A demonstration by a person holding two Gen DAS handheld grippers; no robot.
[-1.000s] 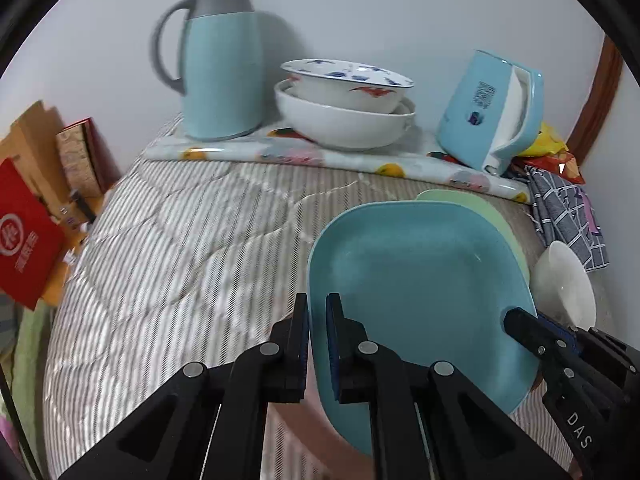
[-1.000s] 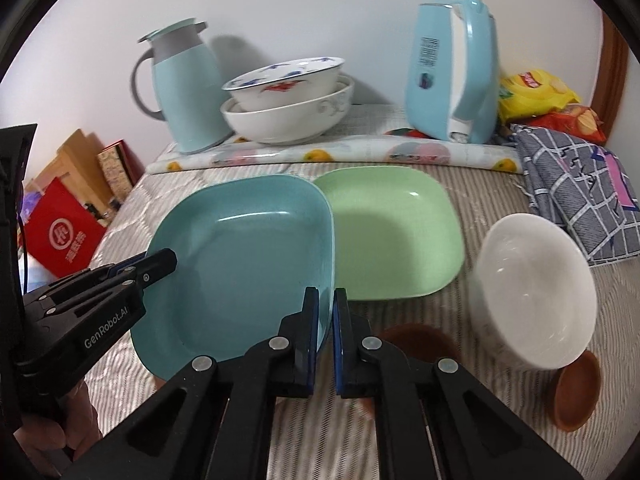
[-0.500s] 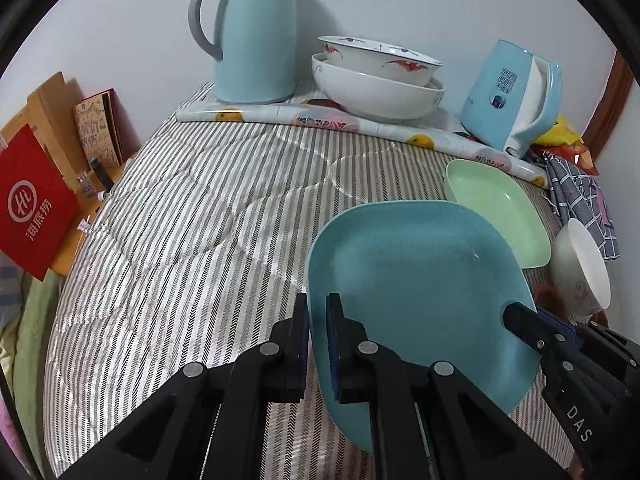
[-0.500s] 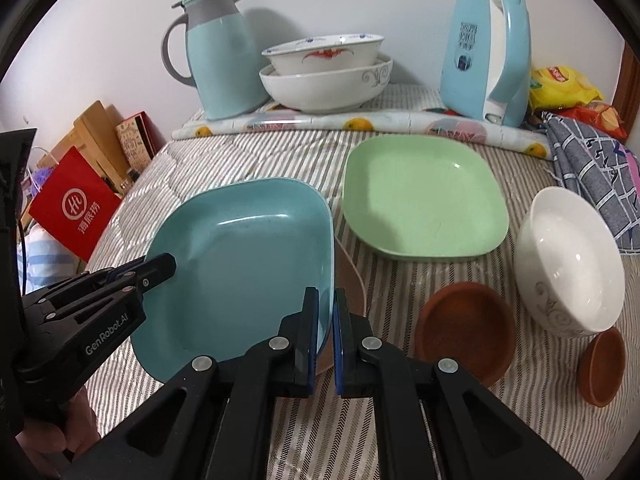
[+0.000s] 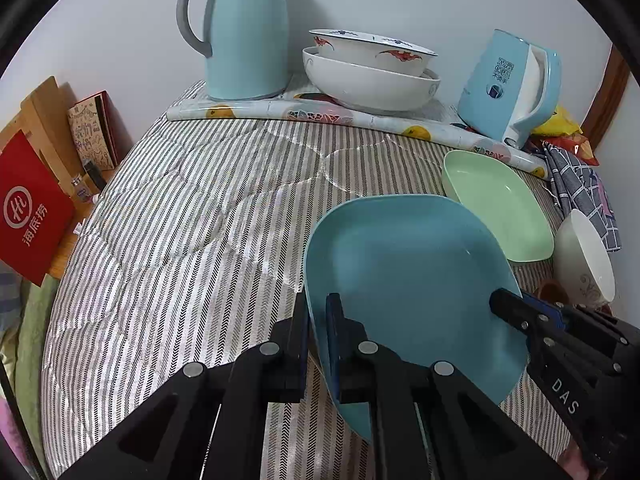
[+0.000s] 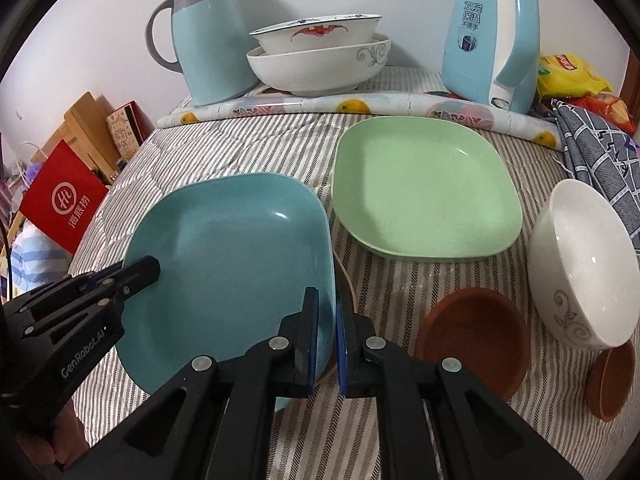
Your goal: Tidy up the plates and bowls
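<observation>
Even indoor light, soft shadows, sharp focus, strong fisheye edge warping

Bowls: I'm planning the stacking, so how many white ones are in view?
3. The bat-patterned bowl sits nested in the large white bowl by the wall; a smaller white bowl lies tilted at the right, beside the green plate.
</observation>
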